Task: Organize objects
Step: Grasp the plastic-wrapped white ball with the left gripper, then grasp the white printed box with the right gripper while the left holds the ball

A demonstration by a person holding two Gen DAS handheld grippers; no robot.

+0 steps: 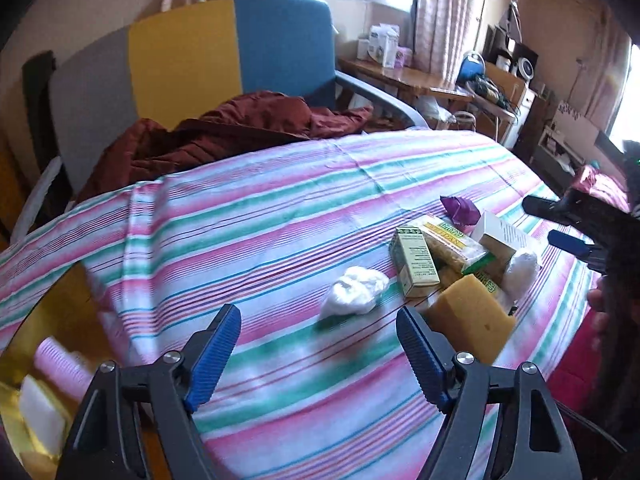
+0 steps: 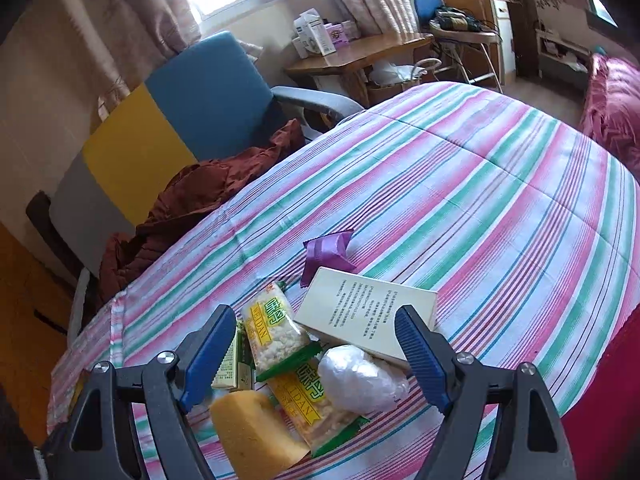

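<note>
A pile of small objects lies on the striped bedspread [image 1: 260, 216]: a yellow sponge [image 1: 472, 326], a green-and-white box [image 1: 416, 266], snack packets [image 1: 452, 246], a purple packet [image 1: 460, 208], a white box [image 1: 506, 232] and crumpled white plastic [image 1: 520, 268]. A separate crumpled white plastic ball [image 1: 354, 290] lies just ahead of my open, empty left gripper [image 1: 320, 336]. My right gripper [image 2: 316, 336] is open and empty above the pile: sponge [image 2: 252, 428], snack packets [image 2: 276, 332], plastic ball [image 2: 360, 378], white box [image 2: 368, 308], purple packet [image 2: 328, 252]. It also shows at the right edge of the left wrist view [image 1: 560, 222].
A brown jacket [image 1: 224, 132] lies on the grey, yellow and blue chair [image 1: 192, 56] behind the bed. A wooden desk [image 2: 360, 56] with boxes stands by the window. A red blanket [image 2: 612, 108] lies at the far right. The floor shows at the bed's left edge [image 1: 52, 320].
</note>
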